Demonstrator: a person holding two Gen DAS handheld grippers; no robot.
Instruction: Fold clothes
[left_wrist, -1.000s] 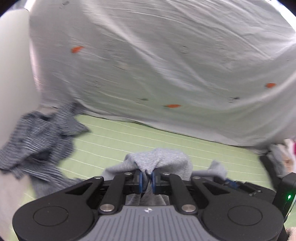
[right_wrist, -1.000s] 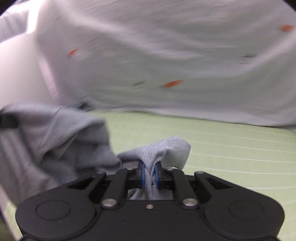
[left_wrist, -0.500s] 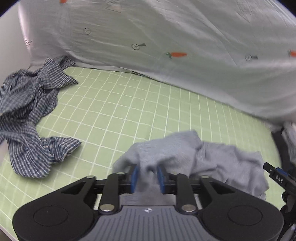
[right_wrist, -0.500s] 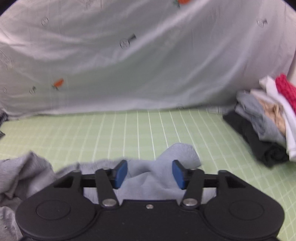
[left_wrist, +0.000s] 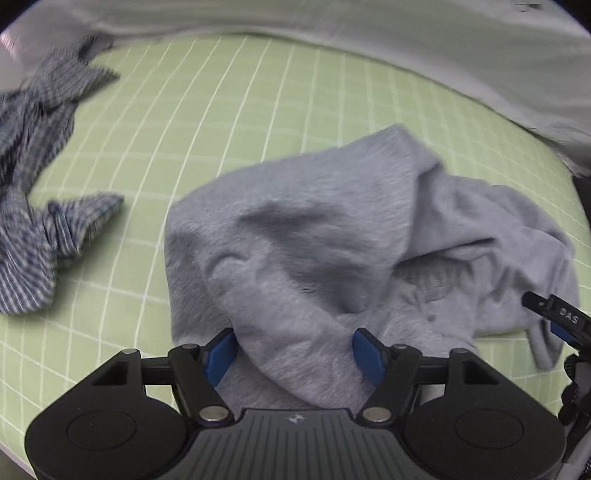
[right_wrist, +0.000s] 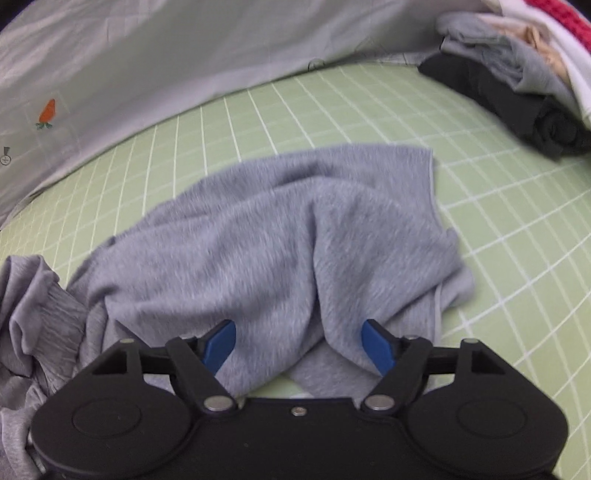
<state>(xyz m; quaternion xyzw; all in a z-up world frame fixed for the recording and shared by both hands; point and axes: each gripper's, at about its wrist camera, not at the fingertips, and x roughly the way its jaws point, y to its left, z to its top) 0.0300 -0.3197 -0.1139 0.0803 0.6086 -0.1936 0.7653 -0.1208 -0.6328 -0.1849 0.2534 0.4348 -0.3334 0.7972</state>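
Note:
A grey knit garment (left_wrist: 332, 236) lies crumpled on the green grid mat (left_wrist: 207, 110). My left gripper (left_wrist: 295, 350) hovers just over its near-left part, jaws opening, with a fold of the grey cloth lying loose between the blue pads (left_wrist: 219, 350). In the right wrist view the same grey garment (right_wrist: 280, 240) spreads across the mat (right_wrist: 498, 229). My right gripper (right_wrist: 299, 345) stands over its near edge, jaws opening wide, cloth slack between the pads (right_wrist: 376, 345), not pinched. The tip of the right gripper (left_wrist: 557, 317) shows at the right edge of the left wrist view.
A blue-and-white checked shirt (left_wrist: 40, 206) lies bunched at the mat's left. A stack of folded clothes (right_wrist: 517, 85), black, grey, tan and red, sits at the far right. A pale sheet with carrot prints (right_wrist: 147, 59) hangs behind the mat.
Both grippers held pinches of the grey garment in the air, then came down toward the mat and spread their jaws. The garment has dropped and now lies loose on the mat.

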